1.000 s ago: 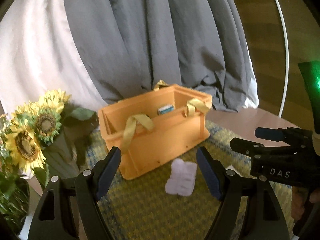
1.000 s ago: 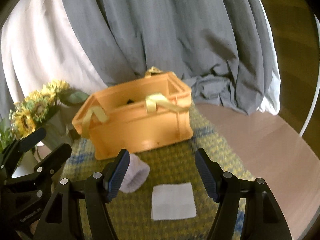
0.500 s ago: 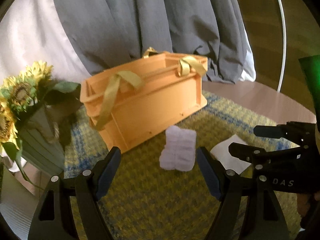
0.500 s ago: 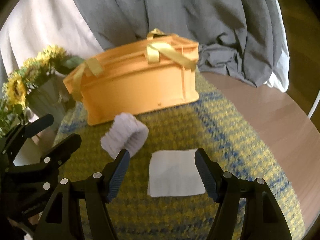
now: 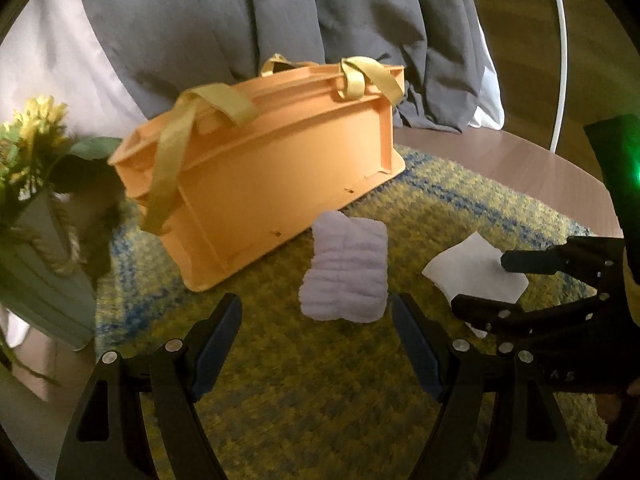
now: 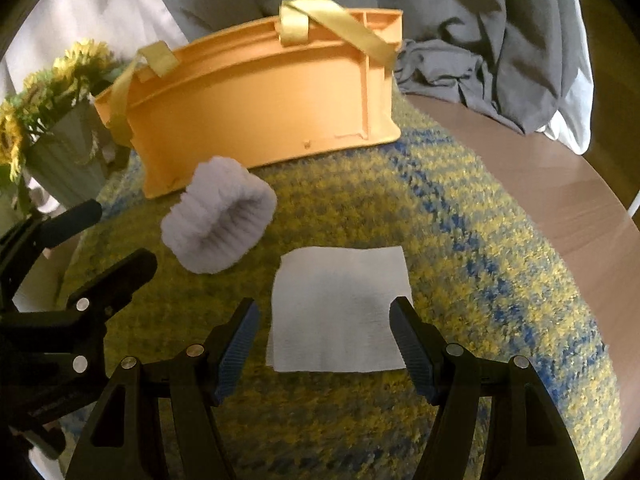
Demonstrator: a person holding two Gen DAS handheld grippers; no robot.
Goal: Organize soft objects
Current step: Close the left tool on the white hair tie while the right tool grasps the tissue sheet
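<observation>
The lilac fuzzy band (image 5: 346, 270) lies at the centre of my left view, just ahead of my left gripper (image 5: 318, 344), whose jaws stand wide apart and empty, while the white folded cloth (image 6: 340, 308) sits low in the middle of my right view, its near part between the spread, empty jaws of my right gripper (image 6: 324, 340). Both rest on the yellow-blue mat (image 6: 460, 240) in front of the orange crate (image 6: 260, 92) that fills the upper middle. I judge the flat cloth may slip under my fingertips or drag the mat, and my grippers could knock together; the only writing is a faint, unreadable marking on the right gripper's body at the left view's lower right.
</observation>
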